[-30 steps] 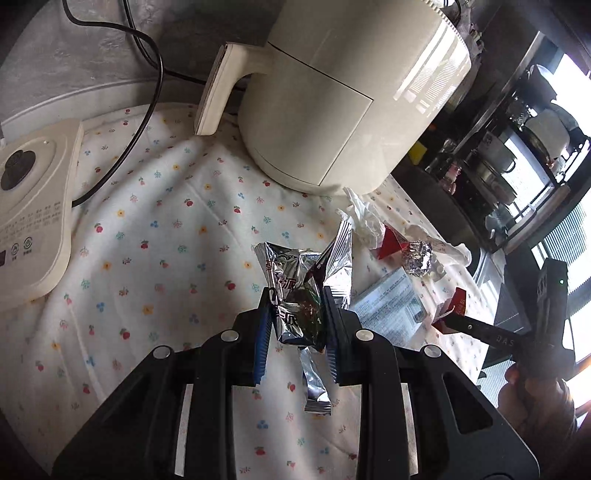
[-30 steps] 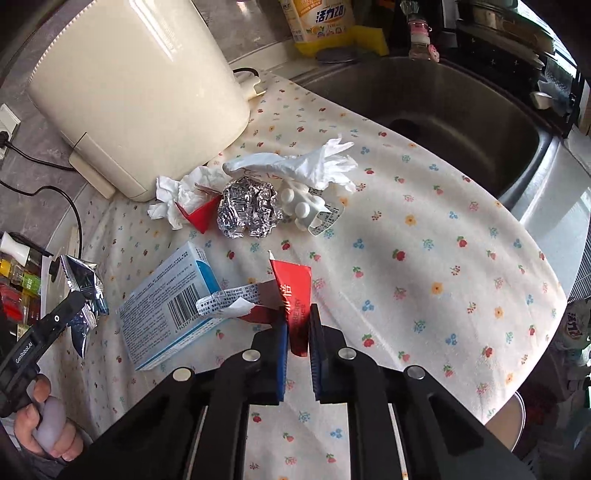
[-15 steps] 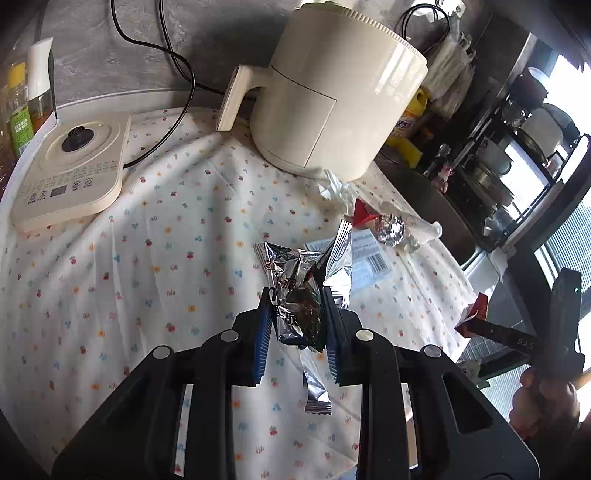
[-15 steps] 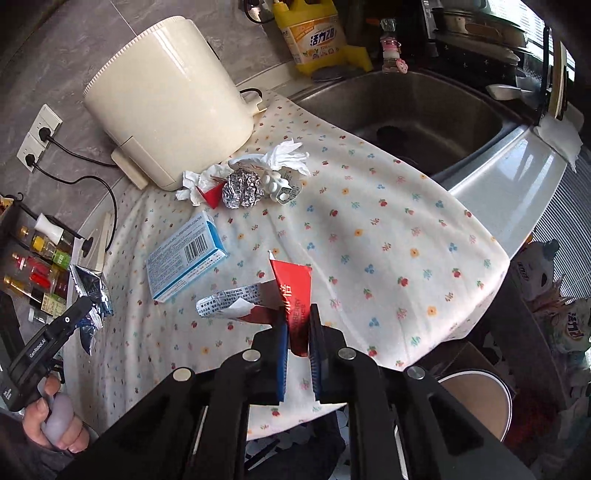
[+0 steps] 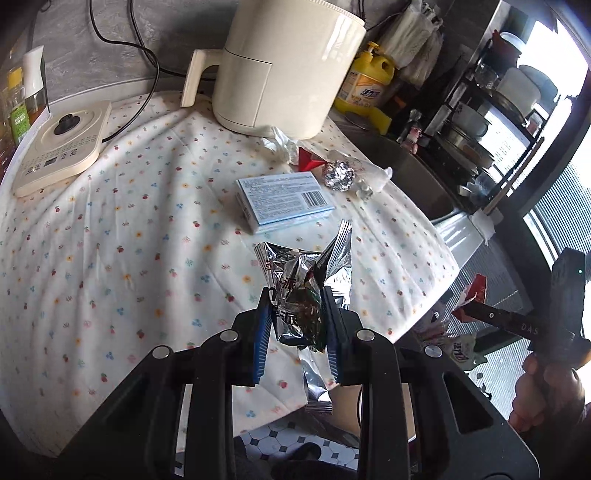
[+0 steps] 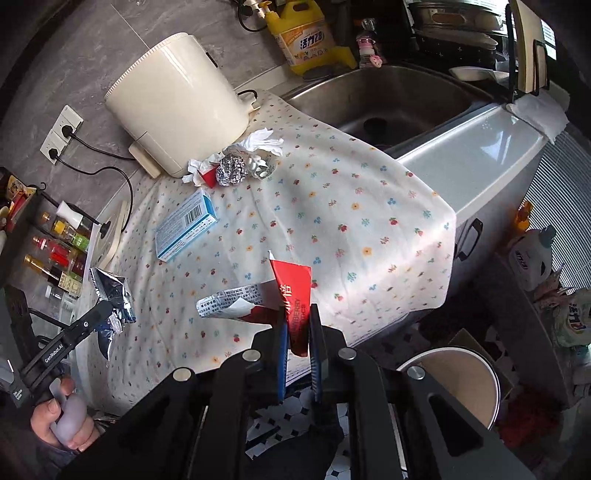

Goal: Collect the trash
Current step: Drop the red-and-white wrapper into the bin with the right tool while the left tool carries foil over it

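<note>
My left gripper is shut on a crumpled silver snack wrapper, held above the counter's front edge; it also shows in the right wrist view. My right gripper is shut on a red and white wrapper, held beyond the counter edge. On the flowered cloth lie a blue and white box, a foil ball, a red scrap, white tissue and a small white piece.
A cream appliance stands at the back, a flat cream base at the left. A steel sink and a yellow detergent bottle are to the right. A round bin stands on the floor below.
Both grippers have pulled back and up from the counter with their wrappers. The trash on the cloth looks farther away; the floor and bin have come into view.
</note>
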